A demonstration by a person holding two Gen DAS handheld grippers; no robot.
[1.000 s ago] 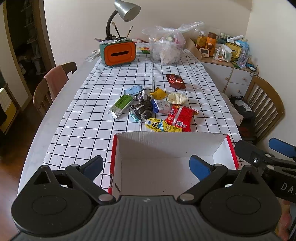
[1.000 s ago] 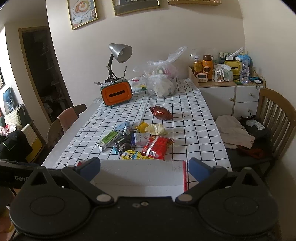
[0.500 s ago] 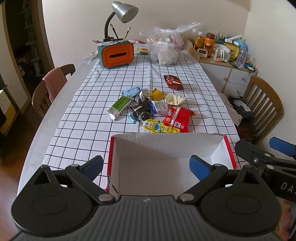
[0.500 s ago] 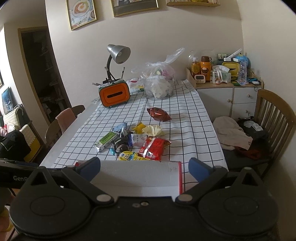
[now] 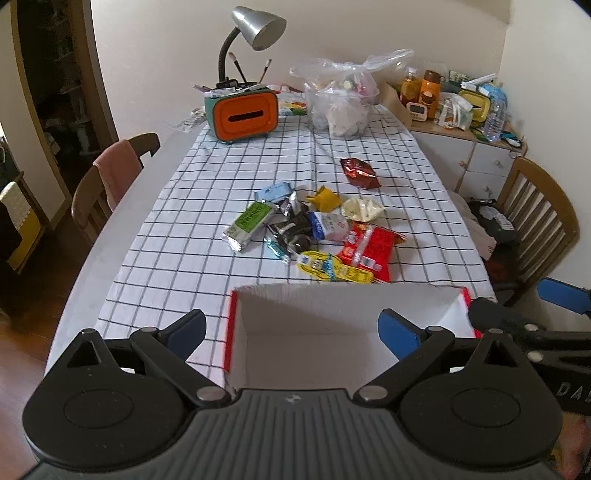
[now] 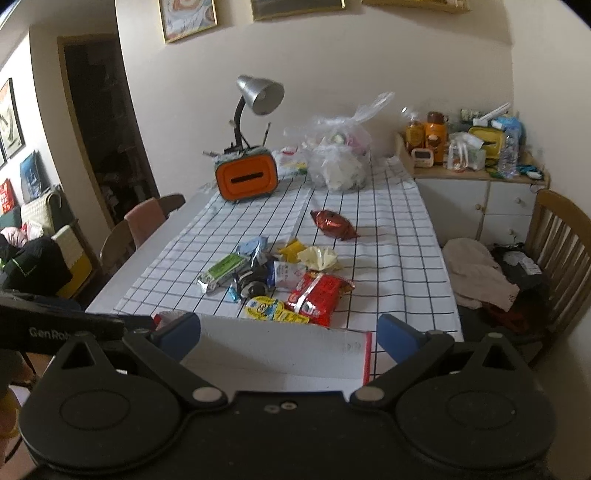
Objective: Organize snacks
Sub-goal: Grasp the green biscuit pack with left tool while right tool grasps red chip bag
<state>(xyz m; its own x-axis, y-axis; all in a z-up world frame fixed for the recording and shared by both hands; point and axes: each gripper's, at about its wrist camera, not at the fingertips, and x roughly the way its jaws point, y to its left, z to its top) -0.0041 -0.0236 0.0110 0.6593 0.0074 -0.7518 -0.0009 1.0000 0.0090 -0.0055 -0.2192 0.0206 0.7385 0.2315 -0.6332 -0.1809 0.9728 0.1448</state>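
Several snack packets lie in a loose pile mid-table: a green bar (image 5: 248,221), a red packet (image 5: 369,245), a yellow packet (image 5: 334,271), a cream one (image 5: 362,208), and a dark red bag (image 5: 359,172) apart, farther back. An empty white box with red sides (image 5: 332,339) sits at the near table edge. My left gripper (image 5: 291,326) is open and empty above the box. My right gripper (image 6: 288,334) is open and empty, also at the box (image 6: 280,354), and shows at the right of the left wrist view (image 5: 517,314).
A checked cloth (image 5: 207,199) covers the table. An orange tissue holder (image 5: 242,116) with a lamp (image 5: 258,27) and a clear plastic bag (image 5: 341,107) stand at the far end. Chairs stand left (image 5: 107,184) and right (image 5: 539,214); a cluttered cabinet (image 5: 465,122) is beyond.
Both grippers have pulled back and risen slightly; the table scene looks a little farther away. Nothing on the table moved.
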